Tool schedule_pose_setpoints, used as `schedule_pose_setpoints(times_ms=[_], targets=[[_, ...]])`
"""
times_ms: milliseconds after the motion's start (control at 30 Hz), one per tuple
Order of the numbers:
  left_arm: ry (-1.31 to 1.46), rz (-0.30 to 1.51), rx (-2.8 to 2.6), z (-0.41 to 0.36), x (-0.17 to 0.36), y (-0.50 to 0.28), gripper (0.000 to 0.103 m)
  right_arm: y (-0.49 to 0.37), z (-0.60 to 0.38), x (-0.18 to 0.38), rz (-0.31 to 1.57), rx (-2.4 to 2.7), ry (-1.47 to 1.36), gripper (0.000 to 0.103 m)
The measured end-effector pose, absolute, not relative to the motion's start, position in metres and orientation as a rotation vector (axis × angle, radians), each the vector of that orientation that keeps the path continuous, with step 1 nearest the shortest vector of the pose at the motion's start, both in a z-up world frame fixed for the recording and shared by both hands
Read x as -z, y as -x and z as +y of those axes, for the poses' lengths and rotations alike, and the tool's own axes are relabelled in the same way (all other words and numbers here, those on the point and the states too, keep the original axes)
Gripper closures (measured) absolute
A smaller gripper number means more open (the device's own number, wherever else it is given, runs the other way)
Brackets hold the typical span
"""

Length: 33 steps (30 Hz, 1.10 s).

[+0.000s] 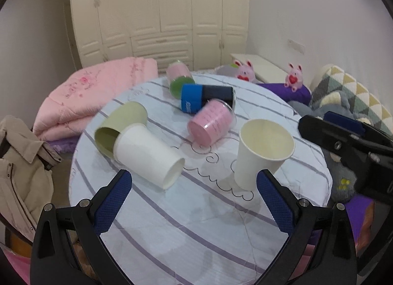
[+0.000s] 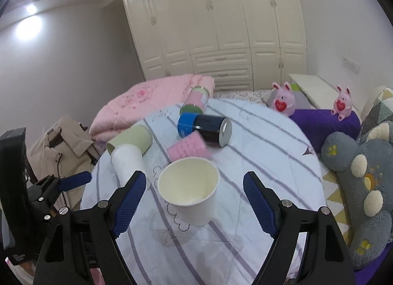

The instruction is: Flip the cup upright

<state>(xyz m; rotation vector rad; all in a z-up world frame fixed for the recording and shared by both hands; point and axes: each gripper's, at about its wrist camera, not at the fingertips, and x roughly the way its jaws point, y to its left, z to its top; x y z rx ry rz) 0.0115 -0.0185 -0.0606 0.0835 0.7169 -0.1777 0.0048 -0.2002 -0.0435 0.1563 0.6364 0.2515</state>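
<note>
A white paper cup (image 1: 262, 152) (image 2: 191, 191) stands upright on the round striped table (image 1: 196, 223), mouth up. A second white paper cup (image 1: 149, 154) (image 2: 127, 159) lies on its side, next to a green cup (image 1: 120, 127) (image 2: 132, 140) also on its side. My left gripper (image 1: 194, 184) is open and empty, hovering between the two white cups. My right gripper (image 2: 195, 186) is open, its fingers on either side of the upright cup and apart from it. It also shows at the right of the left wrist view (image 1: 343, 142).
A pink cup (image 1: 211, 122) (image 2: 189, 149), a blue-and-black bottle (image 1: 206, 98) (image 2: 203, 127) and a pink-green bottle (image 1: 179, 78) (image 2: 196, 100) lie on their sides farther back. A pink quilt (image 1: 93, 95), a beige coat (image 1: 22, 162), plush toys (image 2: 282, 100) and a wardrobe (image 2: 216, 26) surround the table.
</note>
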Motion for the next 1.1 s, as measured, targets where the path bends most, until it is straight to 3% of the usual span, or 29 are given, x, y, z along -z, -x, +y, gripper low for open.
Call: schedule_pose_setpoints(times_ms=[400, 1100], targets=[[-0.064, 0.572, 0.087, -0.013, 0.037, 0.012, 0.0, 0.004, -0.215, 0.033, 0.554, -0.216, -0.192, 0.02], [-0.063, 0.479, -0.003, -0.012, 0.024, 0.024, 0.0, 0.009, -0.212, 0.03, 0.52, -0.205, -0.177, 0.02]])
